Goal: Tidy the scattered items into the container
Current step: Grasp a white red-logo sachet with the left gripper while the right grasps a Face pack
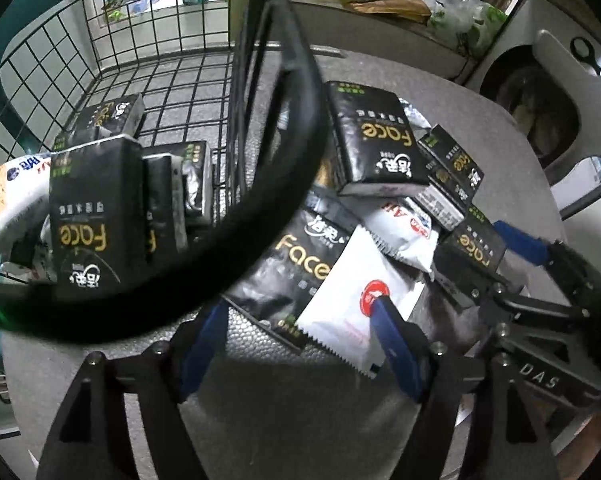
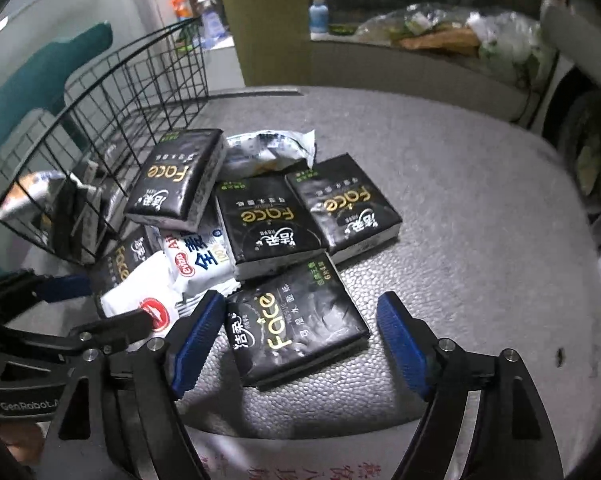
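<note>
A black wire basket [image 1: 148, 64] [image 2: 112, 92] stands at the left of a grey table and holds several black "Face" tissue packs [image 1: 88, 216] and a snack bag [image 1: 8, 196]. More black tissue packs [image 2: 264, 220] and white snack packets [image 2: 198, 258] lie piled beside it. My left gripper [image 1: 300, 340] is open, its right finger over a white packet with a red logo [image 1: 352, 312]. My right gripper [image 2: 300, 344] is open around the nearest tissue pack [image 2: 296, 320], fingers apart from it. It also shows in the left wrist view [image 1: 516, 264].
The basket's thick black handle [image 1: 292, 152] arcs close across the left wrist view. A counter with bags [image 2: 440, 36] and spray bottles [image 2: 318, 10] runs along the back. A teal chair [image 2: 40, 80] stands behind the basket. Bare table surface [image 2: 480, 216] lies to the right.
</note>
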A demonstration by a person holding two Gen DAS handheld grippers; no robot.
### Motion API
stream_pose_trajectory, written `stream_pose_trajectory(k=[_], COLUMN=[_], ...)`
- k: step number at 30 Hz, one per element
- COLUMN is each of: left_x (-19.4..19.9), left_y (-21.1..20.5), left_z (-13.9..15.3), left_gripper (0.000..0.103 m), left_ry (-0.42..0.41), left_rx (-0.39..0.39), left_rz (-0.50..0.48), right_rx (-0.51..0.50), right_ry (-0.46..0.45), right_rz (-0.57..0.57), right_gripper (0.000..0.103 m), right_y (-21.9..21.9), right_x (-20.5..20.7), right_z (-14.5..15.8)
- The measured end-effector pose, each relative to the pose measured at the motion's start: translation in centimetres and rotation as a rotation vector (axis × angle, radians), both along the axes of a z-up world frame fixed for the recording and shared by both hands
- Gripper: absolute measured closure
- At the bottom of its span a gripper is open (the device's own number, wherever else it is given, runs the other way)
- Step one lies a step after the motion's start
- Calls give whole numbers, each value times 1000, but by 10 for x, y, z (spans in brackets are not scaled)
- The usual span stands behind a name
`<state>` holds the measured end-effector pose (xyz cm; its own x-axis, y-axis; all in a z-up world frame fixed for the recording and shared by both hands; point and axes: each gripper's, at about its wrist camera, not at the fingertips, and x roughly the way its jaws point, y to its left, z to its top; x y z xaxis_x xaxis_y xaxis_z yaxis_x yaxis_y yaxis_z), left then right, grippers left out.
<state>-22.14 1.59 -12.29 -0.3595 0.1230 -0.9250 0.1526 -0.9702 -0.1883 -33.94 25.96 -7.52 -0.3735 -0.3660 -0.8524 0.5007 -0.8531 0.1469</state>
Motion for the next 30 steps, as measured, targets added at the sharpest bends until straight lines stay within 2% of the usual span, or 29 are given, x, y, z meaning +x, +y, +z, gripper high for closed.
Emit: stream_pose_trajectory(k=[3, 4, 5, 7, 13, 16, 20, 24, 30], left_x=[0, 2, -6, -2, 7, 12, 23, 37, 52], left_y=[0, -2, 3, -1, -8, -6, -11, -13, -12], left_z=[0, 1, -1, 1, 2, 1, 5, 8, 11], left_gripper=[24, 28, 30, 44, 74, 88, 93, 98, 99], left_ry=[2, 1, -1, 3, -6, -9, -3, 4, -8], left_rx=[-3, -12, -19, 23, 111, 146, 163, 158, 136], left_rz=[5, 7, 12, 13, -4, -25, -11, -17, -26], right_rx=[-13, -20, -9, 8, -20, -31, -47, -50, -91], right_ry=[-11, -11, -3, 16, -21, -33, -48, -57, -97], right_rz=[8, 14, 8, -6, 13, 23, 40, 52, 67], right_gripper=[25, 34, 36, 41, 53, 63, 72, 74, 77], right_y=[1, 0, -1, -1, 5, 8, 11, 13, 17], right_x=[0, 1, 3, 8, 30, 41, 55, 67, 94], right_z=[-1, -1, 0, 3, 8, 13, 20, 22, 23])
